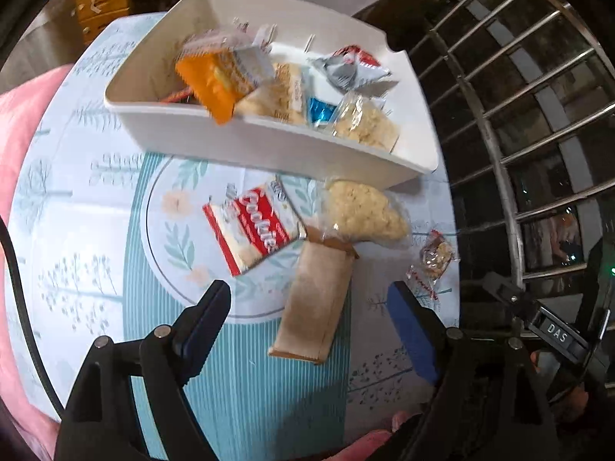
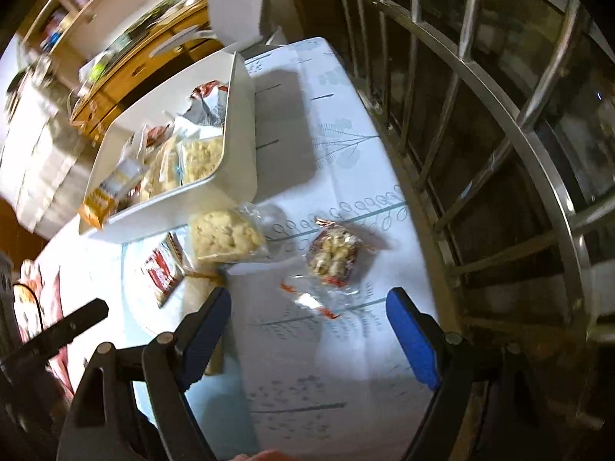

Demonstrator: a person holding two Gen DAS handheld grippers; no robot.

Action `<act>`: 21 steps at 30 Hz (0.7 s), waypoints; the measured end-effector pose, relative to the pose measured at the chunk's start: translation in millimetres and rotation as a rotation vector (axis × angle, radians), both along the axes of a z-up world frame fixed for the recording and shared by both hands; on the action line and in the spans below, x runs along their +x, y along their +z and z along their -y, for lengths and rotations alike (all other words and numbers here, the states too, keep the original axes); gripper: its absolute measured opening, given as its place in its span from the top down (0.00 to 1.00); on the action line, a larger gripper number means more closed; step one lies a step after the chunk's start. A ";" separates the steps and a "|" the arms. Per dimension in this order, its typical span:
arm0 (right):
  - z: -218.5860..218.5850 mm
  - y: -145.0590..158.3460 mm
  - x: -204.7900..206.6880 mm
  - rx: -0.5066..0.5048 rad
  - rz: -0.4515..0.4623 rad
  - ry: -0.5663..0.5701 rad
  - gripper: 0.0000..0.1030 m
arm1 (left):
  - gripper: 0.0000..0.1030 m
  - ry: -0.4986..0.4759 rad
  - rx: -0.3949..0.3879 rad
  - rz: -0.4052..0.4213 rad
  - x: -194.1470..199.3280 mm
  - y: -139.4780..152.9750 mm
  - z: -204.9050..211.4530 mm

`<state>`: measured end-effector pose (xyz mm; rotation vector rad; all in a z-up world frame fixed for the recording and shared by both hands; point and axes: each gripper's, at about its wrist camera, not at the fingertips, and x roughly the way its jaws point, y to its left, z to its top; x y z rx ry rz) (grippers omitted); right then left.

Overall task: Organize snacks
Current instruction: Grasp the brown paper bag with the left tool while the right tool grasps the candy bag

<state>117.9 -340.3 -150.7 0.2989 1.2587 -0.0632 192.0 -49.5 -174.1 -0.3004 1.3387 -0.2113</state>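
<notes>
Beside the white bin [image 1: 246,146], a red-and-white packet [image 1: 255,226] reads "Cookies".

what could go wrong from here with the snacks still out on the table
1. The small clear-wrapped nut snack lies near the table edge by the metal railing; a clumsy grab by the open right gripper might push it off.
2. The orange packet overhangs the white plastic bin rim and could tip out if more snacks are dropped in.

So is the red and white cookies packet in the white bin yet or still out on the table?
Still out. The cookies packet lies flat on the tablecloth, just in front of the white bin.
</notes>
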 end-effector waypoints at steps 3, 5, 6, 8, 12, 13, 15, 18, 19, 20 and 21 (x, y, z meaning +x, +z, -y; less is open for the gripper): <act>7.0 -3.7 -1.0 -0.013 0.034 0.063 0.19 | 0.20 0.034 0.039 -0.026 -6.7 -8.3 5.8; 10.9 -8.2 -1.7 -0.018 0.050 0.099 0.19 | 0.20 0.046 0.056 -0.042 -10.4 -13.5 9.7; 12.6 -11.0 -2.0 -0.020 0.058 0.118 0.19 | 0.20 0.053 0.064 -0.051 -11.3 -15.5 11.3; 15.9 -17.7 -2.4 -0.023 0.076 0.159 0.19 | 0.20 0.092 0.096 -0.092 -14.2 -23.1 14.2; 17.7 -30.1 -2.5 -0.045 0.116 0.243 0.19 | 0.20 0.133 0.124 -0.156 -15.1 -37.8 18.5; 17.3 -33.0 -2.7 -0.058 0.129 0.265 0.19 | 0.20 0.140 0.133 -0.166 -15.7 -41.2 20.0; 16.9 -38.8 -2.9 -0.077 0.156 0.311 0.19 | 0.20 0.149 0.147 -0.185 -16.2 -47.6 22.4; 14.2 -49.0 -3.2 -0.103 0.183 0.378 0.19 | 0.20 0.139 0.140 -0.206 -15.0 -58.3 30.2; 13.2 -51.5 -3.2 -0.108 0.187 0.393 0.19 | 0.20 0.126 0.133 -0.209 -14.2 -61.8 33.9; 11.9 -54.9 -3.4 -0.116 0.192 0.411 0.19 | 0.20 0.113 0.136 -0.215 -13.0 -64.7 37.5; 10.4 -59.2 -3.7 -0.125 0.197 0.432 0.19 | 0.20 0.105 0.143 -0.221 -11.9 -66.6 40.0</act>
